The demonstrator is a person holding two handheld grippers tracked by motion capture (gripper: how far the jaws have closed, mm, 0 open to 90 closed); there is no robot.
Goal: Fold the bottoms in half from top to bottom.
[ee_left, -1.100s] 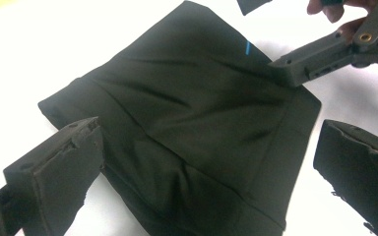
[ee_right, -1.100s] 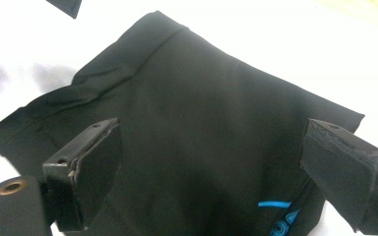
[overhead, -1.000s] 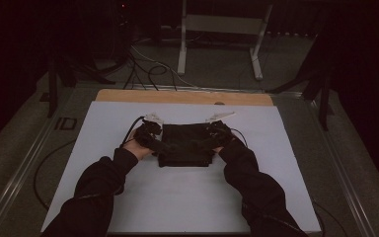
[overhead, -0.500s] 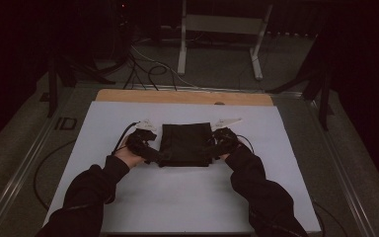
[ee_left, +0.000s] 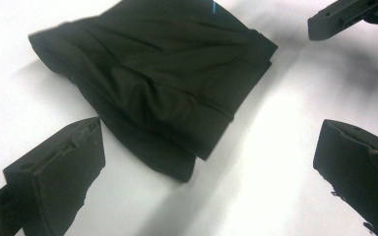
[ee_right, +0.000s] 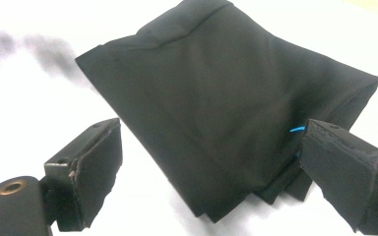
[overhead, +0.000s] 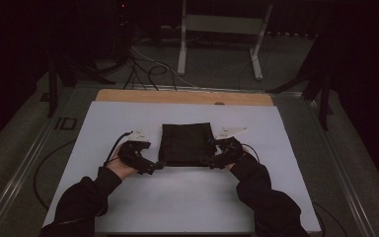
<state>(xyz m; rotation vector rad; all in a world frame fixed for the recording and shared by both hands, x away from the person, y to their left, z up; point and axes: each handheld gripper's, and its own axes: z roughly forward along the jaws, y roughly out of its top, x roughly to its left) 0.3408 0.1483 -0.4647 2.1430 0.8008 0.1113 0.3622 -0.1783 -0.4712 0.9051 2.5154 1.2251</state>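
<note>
A folded black cloth [overhead: 186,143] lies flat on the white table top [overhead: 187,202], a little beyond the middle. My left gripper [overhead: 154,166] is at the cloth's near left corner. In the left gripper view the cloth [ee_left: 152,83] lies just beyond my left gripper [ee_left: 211,162], which is open with bare table between its jaws. My right gripper [overhead: 211,160] is at the near right corner. It is open [ee_right: 216,167], and the corner of the cloth [ee_right: 226,98] reaches in between its jaws. A small blue thread [ee_right: 298,130] shows at that edge.
The white top ends at a wooden strip [overhead: 182,97] along the far edge. A metal stand [overhead: 222,34] and cables [overhead: 148,69] are on the floor beyond. A jaw of the right gripper [ee_left: 344,17] shows far off in the left gripper view.
Both grippers have let go of the cloth and drawn back toward its near corners. The left hand has moved out to the left. The cloth now lies flat and square.
</note>
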